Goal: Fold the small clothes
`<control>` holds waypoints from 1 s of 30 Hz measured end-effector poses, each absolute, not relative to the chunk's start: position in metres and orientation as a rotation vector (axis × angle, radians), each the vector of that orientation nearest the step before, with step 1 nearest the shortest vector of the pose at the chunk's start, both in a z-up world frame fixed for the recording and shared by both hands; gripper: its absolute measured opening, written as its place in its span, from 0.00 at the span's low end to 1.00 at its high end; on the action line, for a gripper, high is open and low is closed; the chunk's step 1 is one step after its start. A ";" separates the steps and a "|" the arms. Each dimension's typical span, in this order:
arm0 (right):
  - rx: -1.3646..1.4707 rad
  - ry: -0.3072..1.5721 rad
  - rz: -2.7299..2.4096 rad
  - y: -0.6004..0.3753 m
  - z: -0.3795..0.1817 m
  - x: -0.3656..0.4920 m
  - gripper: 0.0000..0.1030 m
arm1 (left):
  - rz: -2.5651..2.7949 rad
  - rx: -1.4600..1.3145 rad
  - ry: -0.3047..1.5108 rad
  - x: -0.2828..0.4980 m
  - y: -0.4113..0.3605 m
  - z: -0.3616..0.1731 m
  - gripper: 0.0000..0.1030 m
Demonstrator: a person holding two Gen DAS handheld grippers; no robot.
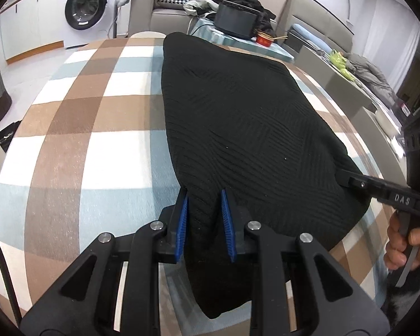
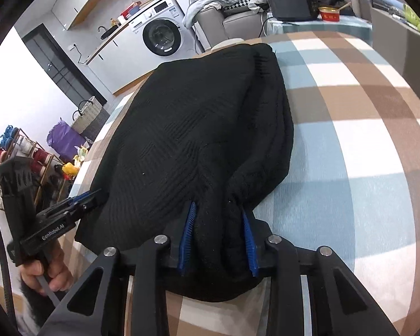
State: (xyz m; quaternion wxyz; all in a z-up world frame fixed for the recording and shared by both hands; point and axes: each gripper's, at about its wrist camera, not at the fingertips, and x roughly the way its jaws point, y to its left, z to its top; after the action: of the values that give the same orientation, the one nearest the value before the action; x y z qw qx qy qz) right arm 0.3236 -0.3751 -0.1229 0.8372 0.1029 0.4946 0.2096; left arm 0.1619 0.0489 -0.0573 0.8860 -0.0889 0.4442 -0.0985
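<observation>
A black knitted garment (image 1: 238, 117) lies folded lengthwise on a checked tablecloth (image 1: 78, 145); it also shows in the right wrist view (image 2: 193, 128). My left gripper (image 1: 204, 196) is shut on the near left corner of the garment, cloth bunched between its blue pads (image 1: 183, 218). My right gripper (image 2: 218, 210) is shut on the near right corner, cloth bunched between its blue pads (image 2: 189, 232). Each gripper shows from the side in the other view, the right one (image 1: 350, 179) and the left one (image 2: 89, 198), both at the garment's near edge.
The tablecloth (image 2: 364, 140) spreads bare to either side of the garment. Beyond the table stand a washing machine (image 1: 84, 8), a sofa with clothes (image 1: 165, 2), a black appliance (image 1: 235, 19) and a red bowl (image 1: 266, 37). A woven basket (image 2: 88, 114) and shoe rack (image 2: 28, 154) stand at the left.
</observation>
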 end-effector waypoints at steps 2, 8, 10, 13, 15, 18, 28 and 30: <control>0.195 1.040 0.426 -0.377 -0.121 0.321 0.46 | -0.192 -0.174 0.918 0.163 0.049 -0.055 0.19; 0.113 0.982 0.374 -0.390 -0.104 0.302 0.59 | -0.151 -0.127 0.865 0.147 0.049 -0.039 0.24; 0.083 0.949 0.379 -0.392 -0.096 0.293 0.68 | -0.146 -0.137 0.843 0.138 0.052 -0.034 0.34; 0.057 0.885 0.412 -0.391 -0.084 0.277 0.91 | -0.125 -0.131 0.778 0.120 0.054 -0.022 0.63; 0.043 0.824 0.427 -0.390 -0.076 0.265 1.00 | -0.123 -0.125 0.737 0.108 0.054 -0.015 0.78; 0.043 0.745 0.440 -0.389 -0.068 0.251 1.00 | -0.120 -0.110 0.675 0.090 0.051 -0.006 0.86; 0.007 0.615 0.476 -0.377 -0.056 0.213 1.00 | -0.102 -0.049 0.558 0.048 0.036 0.005 0.99; 0.000 0.591 0.485 -0.374 -0.057 0.206 1.00 | -0.098 -0.044 0.545 0.044 0.035 0.003 0.99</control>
State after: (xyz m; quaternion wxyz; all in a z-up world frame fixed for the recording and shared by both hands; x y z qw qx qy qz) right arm 0.2064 -0.3742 -0.0570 0.9278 0.0001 0.2886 0.2365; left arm 0.0444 0.0352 0.0031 0.9617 -0.0218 0.2689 -0.0485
